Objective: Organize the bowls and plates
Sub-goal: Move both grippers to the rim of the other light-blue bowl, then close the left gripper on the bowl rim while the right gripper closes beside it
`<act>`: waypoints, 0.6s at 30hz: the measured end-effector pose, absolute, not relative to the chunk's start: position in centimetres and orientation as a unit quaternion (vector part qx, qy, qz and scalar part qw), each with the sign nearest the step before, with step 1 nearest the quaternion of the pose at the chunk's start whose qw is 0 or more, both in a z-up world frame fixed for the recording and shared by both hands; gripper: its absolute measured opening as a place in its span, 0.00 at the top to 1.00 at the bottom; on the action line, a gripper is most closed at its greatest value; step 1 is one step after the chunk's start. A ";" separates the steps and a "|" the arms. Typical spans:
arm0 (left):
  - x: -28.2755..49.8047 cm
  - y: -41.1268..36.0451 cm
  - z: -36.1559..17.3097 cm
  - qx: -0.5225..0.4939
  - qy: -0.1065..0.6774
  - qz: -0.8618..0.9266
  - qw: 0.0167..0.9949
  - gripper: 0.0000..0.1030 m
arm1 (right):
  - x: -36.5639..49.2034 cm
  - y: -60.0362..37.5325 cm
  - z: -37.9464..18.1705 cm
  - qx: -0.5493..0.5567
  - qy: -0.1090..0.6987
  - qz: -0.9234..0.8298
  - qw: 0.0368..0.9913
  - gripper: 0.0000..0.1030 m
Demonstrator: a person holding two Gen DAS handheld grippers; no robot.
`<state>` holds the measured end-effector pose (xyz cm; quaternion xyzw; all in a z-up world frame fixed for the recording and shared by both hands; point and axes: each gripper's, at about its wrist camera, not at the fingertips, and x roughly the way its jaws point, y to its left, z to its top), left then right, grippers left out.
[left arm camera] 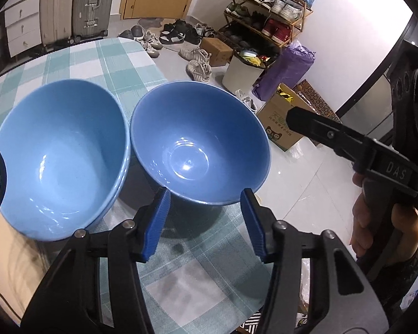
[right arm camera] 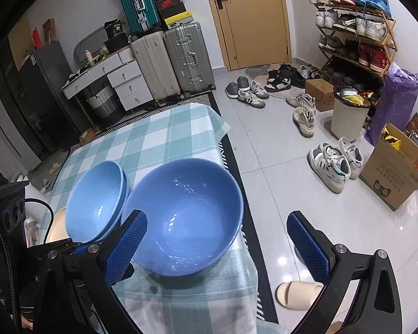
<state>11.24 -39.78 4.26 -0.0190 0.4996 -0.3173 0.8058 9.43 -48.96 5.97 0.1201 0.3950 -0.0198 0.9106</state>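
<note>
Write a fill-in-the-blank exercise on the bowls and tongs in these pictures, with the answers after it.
1. Both bowls are the colour ____.
2. The left bowl is nested in a second one, making a stack of ____ bowls.
3. The single bowl stands on a checked ____.
4. The left tongs and right tongs are both ____, holding nothing.

Answers: blue; two; tablecloth; open

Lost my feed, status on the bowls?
Left gripper open at single bowl's near rim. Right gripper open, empty. Stacked bowls beside it. Nothing blocking.
</note>
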 end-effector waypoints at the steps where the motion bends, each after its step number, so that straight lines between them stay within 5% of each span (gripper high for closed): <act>1: 11.5 -39.9 4.0 -0.022 0.501 -0.315 0.806 0.52 | 9.6 -49.1 5.7 0.120 0.395 -0.019 0.910 0.01; 6: 12.6 -40.3 3.4 -0.027 0.502 -0.299 0.811 0.52 | 10.4 -49.7 4.5 0.125 0.400 -0.011 0.908 0.01; 10: 13.2 -40.4 3.2 -0.025 0.502 -0.292 0.814 0.52 | 11.2 -50.1 3.1 0.119 0.415 -0.011 0.902 0.15; 18: 12.4 -41.0 3.8 -0.014 0.508 -0.291 0.811 0.52 | 12.3 -50.7 1.7 0.125 0.422 -0.011 0.898 0.23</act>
